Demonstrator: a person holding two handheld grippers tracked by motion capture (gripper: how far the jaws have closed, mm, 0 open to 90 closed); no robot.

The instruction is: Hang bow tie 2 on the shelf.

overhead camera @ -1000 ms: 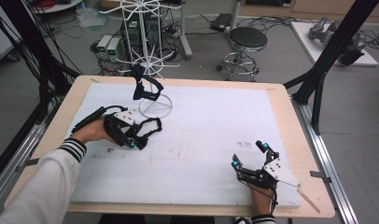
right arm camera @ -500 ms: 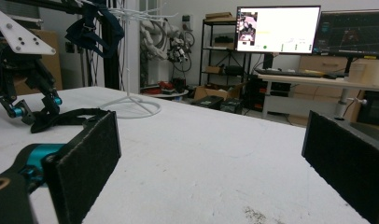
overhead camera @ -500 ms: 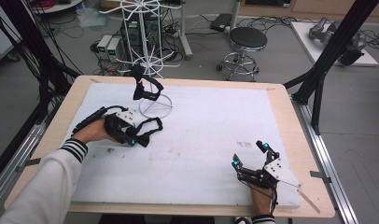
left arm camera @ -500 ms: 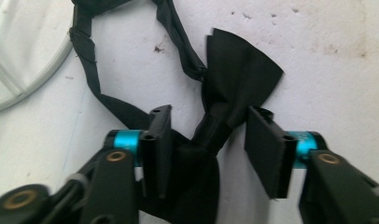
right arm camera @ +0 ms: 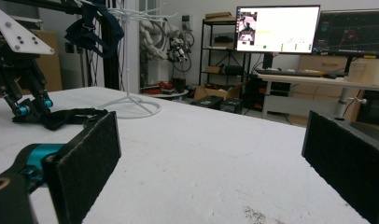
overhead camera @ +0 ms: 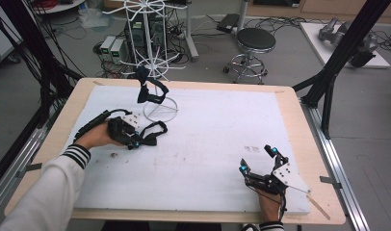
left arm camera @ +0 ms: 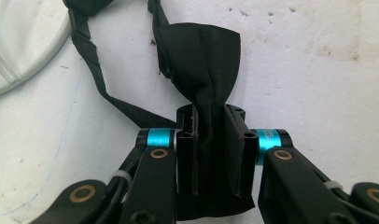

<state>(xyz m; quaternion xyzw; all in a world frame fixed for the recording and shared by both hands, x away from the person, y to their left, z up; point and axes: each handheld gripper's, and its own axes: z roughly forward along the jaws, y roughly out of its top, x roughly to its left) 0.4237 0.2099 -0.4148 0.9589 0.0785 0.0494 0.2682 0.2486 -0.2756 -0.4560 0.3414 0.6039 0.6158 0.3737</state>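
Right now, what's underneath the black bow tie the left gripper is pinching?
The bow tie lies on the white table cover, its strap trailing off. The left gripper, jaws just closing, hides its knot and the surface beneath.

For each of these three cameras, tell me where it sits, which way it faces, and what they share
High view: above the table, looking forward and down; both forearms and grippers.
Left gripper view: on the left gripper, facing the mat; its fingers have just closed on the black bow tie.
Right gripper view: on the open right gripper, looking level across the table.
Shared: white rack, bow tie.
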